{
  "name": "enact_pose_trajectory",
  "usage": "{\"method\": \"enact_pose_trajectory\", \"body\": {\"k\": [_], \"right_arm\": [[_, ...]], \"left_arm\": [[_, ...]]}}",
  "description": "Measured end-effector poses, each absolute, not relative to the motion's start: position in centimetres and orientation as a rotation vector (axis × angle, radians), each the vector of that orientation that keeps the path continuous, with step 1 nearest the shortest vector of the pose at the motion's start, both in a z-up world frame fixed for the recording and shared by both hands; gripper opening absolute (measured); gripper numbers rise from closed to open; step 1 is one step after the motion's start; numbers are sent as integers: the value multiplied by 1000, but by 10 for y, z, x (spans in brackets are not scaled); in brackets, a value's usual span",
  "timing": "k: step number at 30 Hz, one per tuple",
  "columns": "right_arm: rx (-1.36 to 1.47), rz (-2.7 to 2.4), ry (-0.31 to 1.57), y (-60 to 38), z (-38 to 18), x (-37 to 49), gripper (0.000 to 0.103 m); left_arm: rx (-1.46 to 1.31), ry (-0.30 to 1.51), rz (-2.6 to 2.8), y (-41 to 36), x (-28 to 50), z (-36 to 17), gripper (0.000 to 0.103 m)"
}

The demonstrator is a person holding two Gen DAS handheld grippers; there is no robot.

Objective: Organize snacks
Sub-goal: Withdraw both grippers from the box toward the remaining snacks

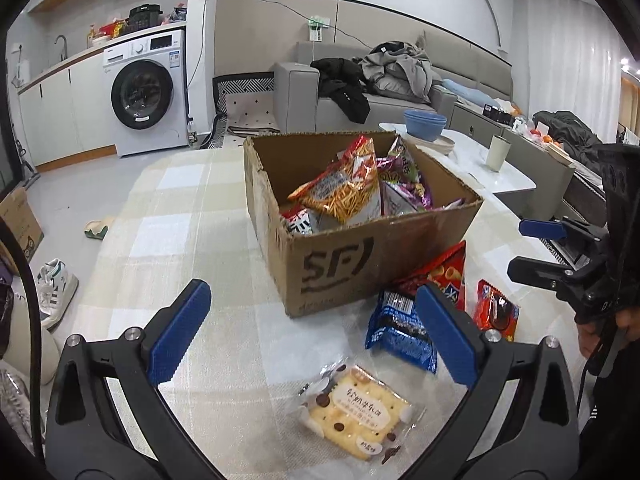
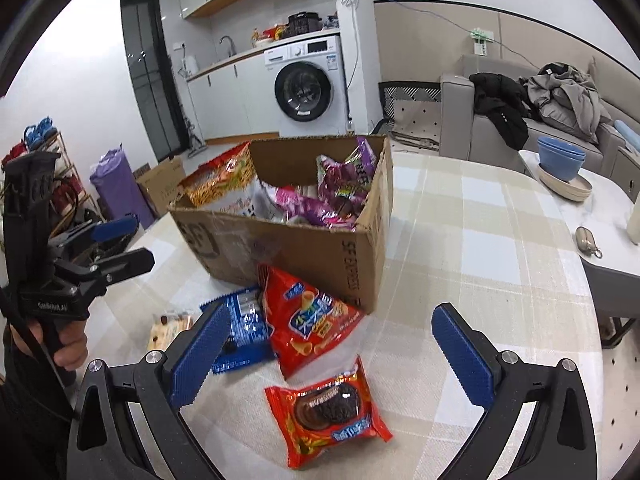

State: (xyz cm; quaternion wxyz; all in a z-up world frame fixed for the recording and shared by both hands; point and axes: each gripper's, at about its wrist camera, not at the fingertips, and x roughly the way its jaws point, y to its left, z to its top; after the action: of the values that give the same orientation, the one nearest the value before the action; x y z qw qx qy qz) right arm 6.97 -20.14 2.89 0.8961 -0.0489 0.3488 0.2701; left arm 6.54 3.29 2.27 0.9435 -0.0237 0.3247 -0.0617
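1. Left hand-held gripper (image 1: 316, 336): jaws spread wide, nothing between the blue pads. It hangs above the worktop (image 1: 180, 216), tilted downward. A clear-wrapped cracker packet (image 1: 356, 412) lies on the checked cloth below and between the fingers, not touched by either pad.
2. Right hand-held gripper (image 2: 332, 354): jaws likewise spread wide and holding nothing. A red packet showing a chocolate sandwich biscuit (image 2: 328, 420) lies flat on the cloth between the two fingers, clear of both pads.
3. A blue biscuit packet (image 2: 240, 332) lies beside the right gripper's left finger and is partly hidden by it; whether they touch cannot be told.
4. A red snack bag (image 2: 308, 320) leans against the near corner of the cardboard box (image 2: 320, 256), overlapping the blue packet.
5. The cardboard box stands open on the worktop beyond both grippers. It holds an orange bag of stick snacks (image 1: 344, 188) and purple packets (image 2: 340, 188), standing above the rim.
6. Four packets remain outside the box, all on the cloth near its front corner.
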Motion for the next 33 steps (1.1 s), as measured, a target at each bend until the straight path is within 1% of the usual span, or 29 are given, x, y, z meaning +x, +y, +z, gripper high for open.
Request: {"method": "enact_pose_trajectory", "body": {"k": [18,33], "right_arm": [[-290,614,849,-195,-7,65,102],[-357,653,911,-201,-22,59,102]], "left_arm": [[86,749,-207,19,62,18,102],[174,857,-333,8,58,-6,102]]}}
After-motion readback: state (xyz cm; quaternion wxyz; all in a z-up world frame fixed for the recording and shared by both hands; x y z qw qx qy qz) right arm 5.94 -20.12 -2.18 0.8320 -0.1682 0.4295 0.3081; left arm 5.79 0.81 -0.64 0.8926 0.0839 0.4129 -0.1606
